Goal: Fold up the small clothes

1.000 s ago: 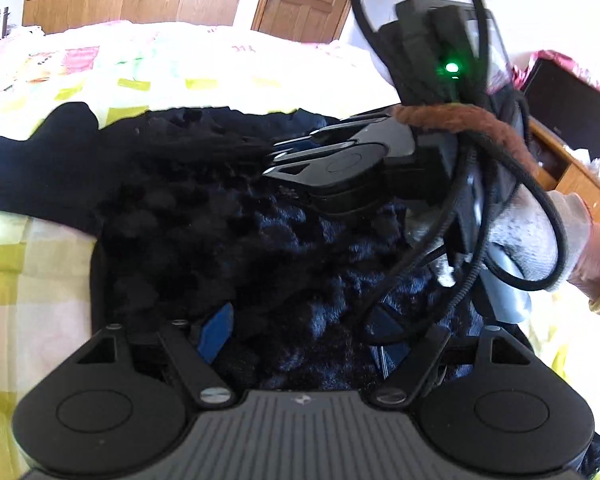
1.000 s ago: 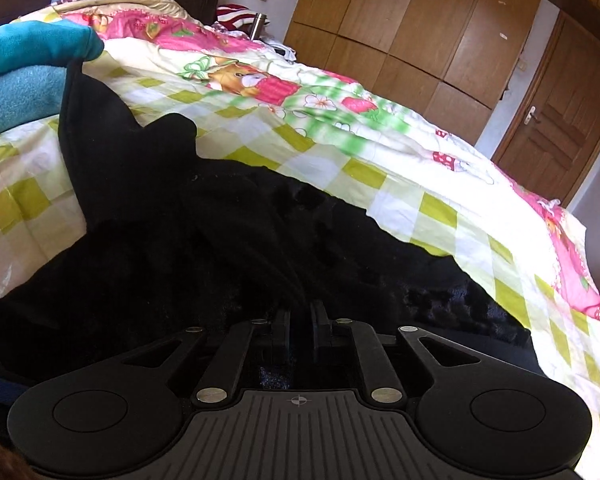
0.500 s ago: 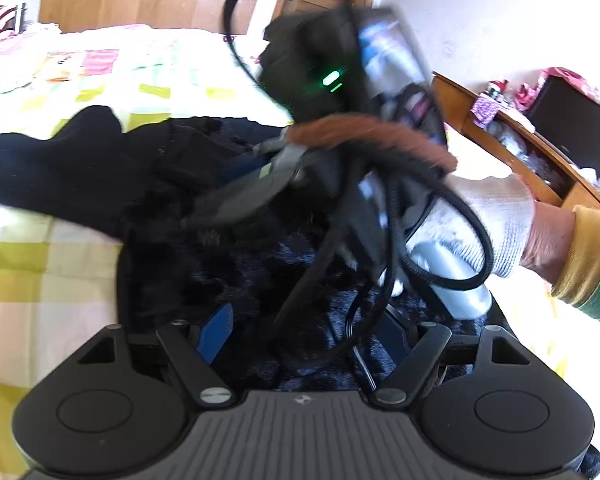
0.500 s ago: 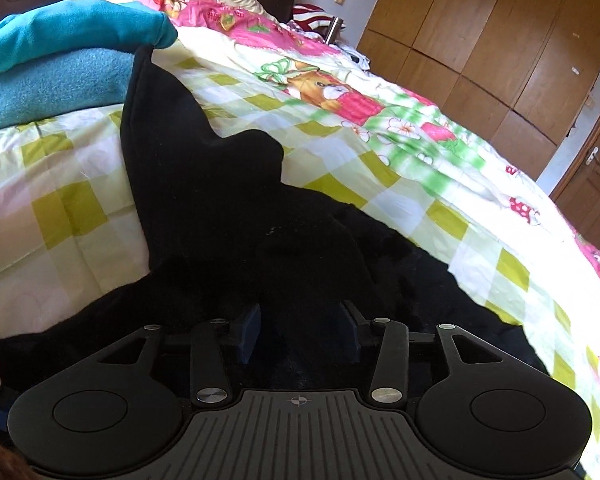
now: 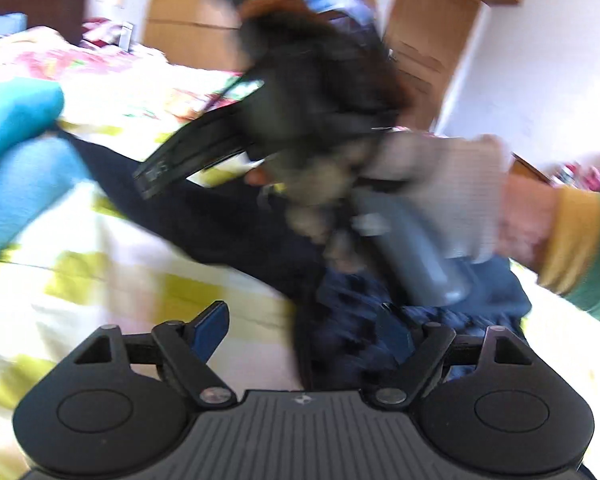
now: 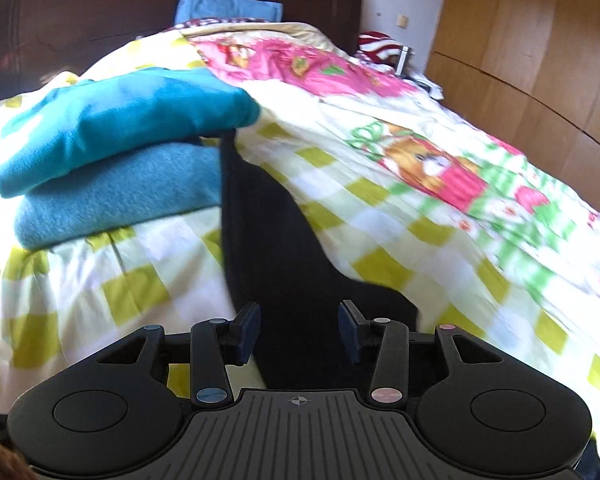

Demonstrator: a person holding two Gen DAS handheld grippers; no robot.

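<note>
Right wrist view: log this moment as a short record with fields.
surface: bed with checked yellow-green quilt
garment: black garment, one long part stretched toward the teal stack
stack: folded teal clothes, two pieces, piled beside the garment's far end
right gripper: open, black cloth showing between its fingers, pads not pressing it
left gripper: jaws opening, dark cloth under them, nothing gripped
</note>
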